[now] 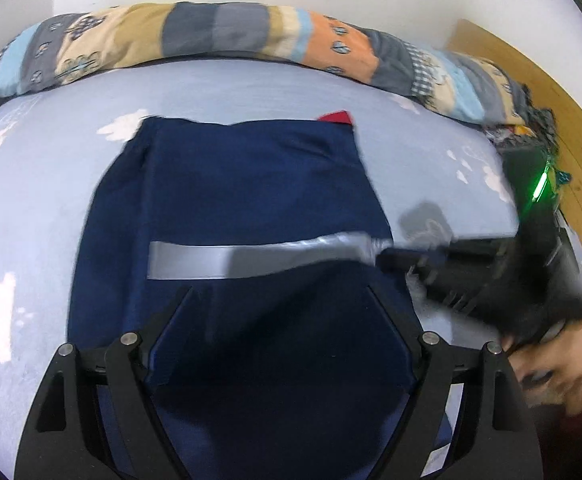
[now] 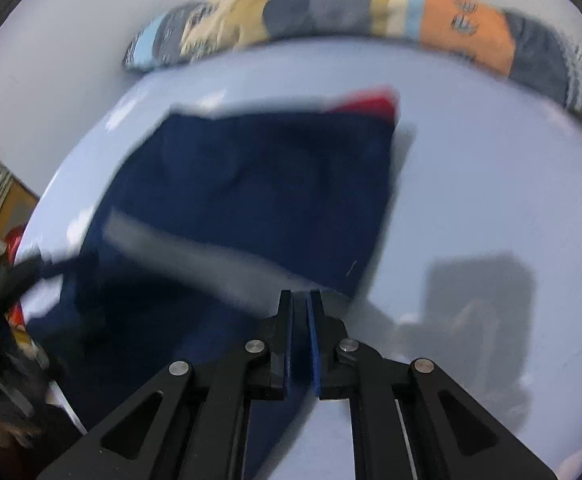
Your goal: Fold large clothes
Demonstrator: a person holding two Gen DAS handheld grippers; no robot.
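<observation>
A navy garment (image 1: 247,200) with a grey reflective stripe (image 1: 251,258) and a red patch (image 1: 337,117) at its far edge lies on the light blue bed sheet (image 1: 31,220). My left gripper (image 1: 279,292) is open, its fingers spread wide over the near part of the garment. My right gripper (image 1: 395,258) reaches in from the right at the stripe's end. In the blurred right wrist view the right gripper (image 2: 301,300) is shut on the edge of the navy garment (image 2: 251,184), with fabric between the pads.
A long patchwork bolster (image 1: 219,36) lies along the far side of the bed against the white wall. A wooden headboard (image 1: 563,128) and a heap of dark clothes (image 1: 531,132) are at the right. The person's hand (image 1: 563,376) holds the right gripper.
</observation>
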